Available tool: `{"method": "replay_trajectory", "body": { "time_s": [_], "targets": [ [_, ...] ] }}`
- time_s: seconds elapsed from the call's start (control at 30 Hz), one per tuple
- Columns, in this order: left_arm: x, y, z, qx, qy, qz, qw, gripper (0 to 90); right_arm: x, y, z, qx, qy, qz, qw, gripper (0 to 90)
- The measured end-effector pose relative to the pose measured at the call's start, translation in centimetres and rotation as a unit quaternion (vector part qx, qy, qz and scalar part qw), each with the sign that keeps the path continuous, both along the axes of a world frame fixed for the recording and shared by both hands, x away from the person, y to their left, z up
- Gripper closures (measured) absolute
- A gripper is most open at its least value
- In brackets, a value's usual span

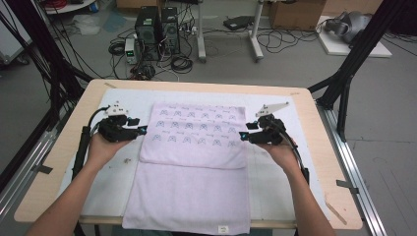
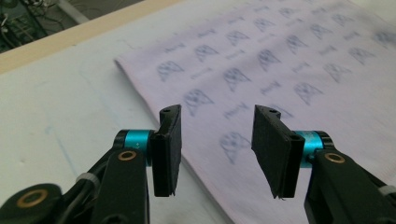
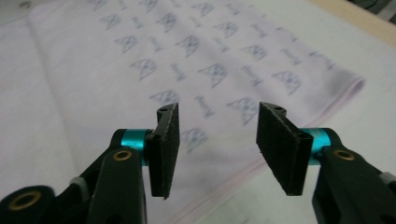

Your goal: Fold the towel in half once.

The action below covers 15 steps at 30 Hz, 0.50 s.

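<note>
A pale pink towel [image 1: 194, 162] lies folded mid-desk, hanging over the near edge. The left tool [image 1: 142, 130] and right tool [image 1: 244, 135] flank its folded layer, both half open, gripping nothing.

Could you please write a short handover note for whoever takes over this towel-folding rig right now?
Left gripper: jaws open, nothing between them, at the left edge of the pink towel.
Right gripper: jaws open, empty, at the towel's right edge.
Towel: lies flat on the white mat; its patterned far part is folded over the plain part, whose near end hangs over the table's front edge.
Done: one fold, laid down and let go.
Left, probably: another fold to make it smaller, then squaring the edges.
</note>
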<state>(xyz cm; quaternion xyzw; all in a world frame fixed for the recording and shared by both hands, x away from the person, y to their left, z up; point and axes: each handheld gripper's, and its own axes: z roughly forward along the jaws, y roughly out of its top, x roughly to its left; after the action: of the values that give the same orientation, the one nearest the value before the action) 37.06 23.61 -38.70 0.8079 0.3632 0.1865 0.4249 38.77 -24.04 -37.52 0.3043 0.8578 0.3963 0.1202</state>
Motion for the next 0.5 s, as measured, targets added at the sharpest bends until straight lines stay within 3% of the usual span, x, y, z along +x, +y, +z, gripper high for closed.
{"method": "replay_trajectory", "body": {
  "time_s": [0.13,0.23,0.27,0.33,0.4,0.5],
  "targets": [
    [-2.4,-0.6,-1.2,0.012,0.008,-0.029,0.9995,54.8,-2.3,0.0,-1.5,0.006,0.007,0.023,0.9997,55.7],
    [-3.9,-0.9,-1.8,0.015,0.001,-0.040,0.9991,56.1,-3.7,0.2,-2.7,0.001,0.009,0.033,0.9994,56.2],
    [-4.1,-0.9,-2.1,0.019,0.003,-0.046,0.9988,56.2,-4.0,0.3,-3.0,-0.001,0.023,0.036,0.9991,55.9],
    [-4.4,-0.9,-2.7,0.020,0.010,-0.047,0.9986,56.5,-4.6,0.5,-3.8,-0.009,0.015,0.041,0.9990,56.1],
    [-4.4,-0.8,-3.4,0.017,0.026,-0.049,0.9983,56.6,-5.0,0.6,-4.4,-0.008,0.028,0.044,0.9986,56.4],
    [-4.4,-0.9,-4.1,0.020,0.031,-0.049,0.9981,56.7,-5.2,1.0,-5.3,-0.017,0.032,0.049,0.9982,58.7]
  ]
}}
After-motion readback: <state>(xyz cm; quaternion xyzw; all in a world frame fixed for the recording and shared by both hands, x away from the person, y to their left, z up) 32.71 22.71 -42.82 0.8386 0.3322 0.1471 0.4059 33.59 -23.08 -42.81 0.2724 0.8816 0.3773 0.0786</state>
